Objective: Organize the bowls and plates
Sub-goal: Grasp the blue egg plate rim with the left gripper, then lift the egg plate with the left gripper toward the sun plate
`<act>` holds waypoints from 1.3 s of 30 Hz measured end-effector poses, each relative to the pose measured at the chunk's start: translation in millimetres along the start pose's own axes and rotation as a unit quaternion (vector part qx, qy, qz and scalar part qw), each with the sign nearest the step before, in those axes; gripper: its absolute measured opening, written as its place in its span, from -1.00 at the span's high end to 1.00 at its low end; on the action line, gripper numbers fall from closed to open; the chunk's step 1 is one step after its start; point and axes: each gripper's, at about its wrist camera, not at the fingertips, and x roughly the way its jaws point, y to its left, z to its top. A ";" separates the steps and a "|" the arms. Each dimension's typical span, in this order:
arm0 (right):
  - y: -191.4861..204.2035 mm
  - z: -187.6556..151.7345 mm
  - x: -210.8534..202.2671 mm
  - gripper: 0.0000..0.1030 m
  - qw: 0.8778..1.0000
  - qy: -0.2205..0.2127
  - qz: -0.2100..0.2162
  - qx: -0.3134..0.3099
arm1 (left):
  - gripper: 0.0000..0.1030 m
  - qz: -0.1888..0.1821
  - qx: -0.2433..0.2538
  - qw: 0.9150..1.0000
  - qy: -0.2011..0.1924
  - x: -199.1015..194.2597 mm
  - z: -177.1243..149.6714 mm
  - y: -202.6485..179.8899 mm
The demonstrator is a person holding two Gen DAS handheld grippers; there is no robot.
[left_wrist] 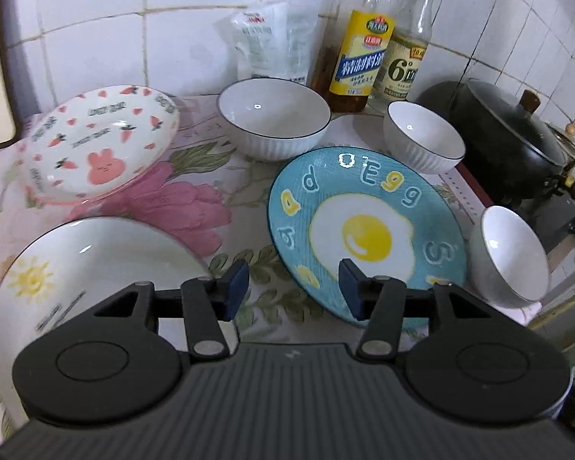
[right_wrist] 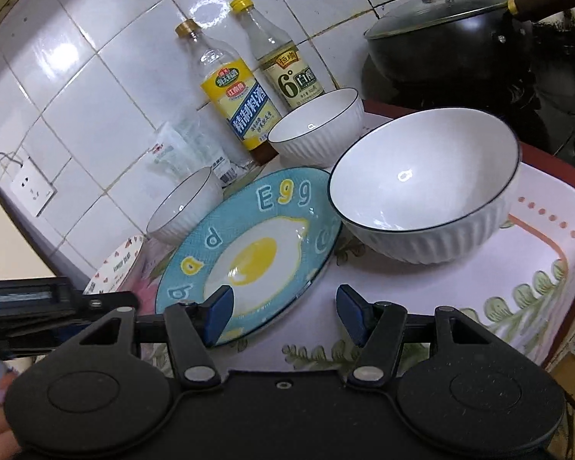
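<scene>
Plates and bowls lie spread over the table (left_wrist: 195, 207), none stacked yet, so I judge the sorting is only at its start. From my left gripper (left_wrist: 293, 287) I see the blue egg plate (left_wrist: 364, 230) flat at about 1 o'clock, the sun plate (left_wrist: 96, 268) close at 9 o'clock, and the rabbit plate (left_wrist: 99, 145) at 11 o'clock, tilted with one edge raised; what it leans on I cannot tell. A large white bowl (left_wrist: 274, 119) stands at 12 o'clock, a small bowl (left_wrist: 423, 136) at 1 o'clock near the bottles (left_wrist: 364, 57), and another bowl (left_wrist: 513, 253) at 3 o'clock beside the egg plate.

My left jaws are spread, with nothing between them; the right-hand finger hangs over the near rim of the egg plate. My right gripper (right_wrist: 283, 314) also has its jaws spread and empty, and its left finger (right_wrist: 218, 314) sits over the same plate's near edge (right_wrist: 195, 306). I think both approach this plate because its rim is free on the near side, easy to pinch. The black pot (right_wrist: 441, 50) at 1 o'clock from the right view is not my concern.
</scene>
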 end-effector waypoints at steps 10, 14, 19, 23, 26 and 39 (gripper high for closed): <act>0.6 4.6 20.2 0.24 0.999 -0.017 -0.030 -0.001 | 0.24 0.022 0.051 0.998 0.039 62.1 25.5 -1.2; -5.9 5.1 21.7 0.46 0.999 -0.017 -0.031 0.006 | 0.52 -0.003 0.036 0.998 0.056 71.1 33.9 10.7; -0.1 5.4 23.0 0.51 0.999 -0.017 -0.050 0.001 | 0.66 -0.032 0.010 0.998 0.057 72.2 33.4 19.0; 3.0 5.3 25.8 0.52 0.997 -0.021 -0.067 0.016 | 0.65 -0.023 0.019 0.998 0.054 72.6 32.8 13.7; 3.4 5.4 27.6 0.52 0.997 -0.023 -0.071 0.020 | 0.61 -0.027 0.003 0.998 0.056 76.2 34.8 16.3; 2.2 19.3 30.6 0.49 0.998 0.025 -0.047 -0.036 | 0.59 -0.023 -0.018 0.998 0.063 75.5 33.2 16.4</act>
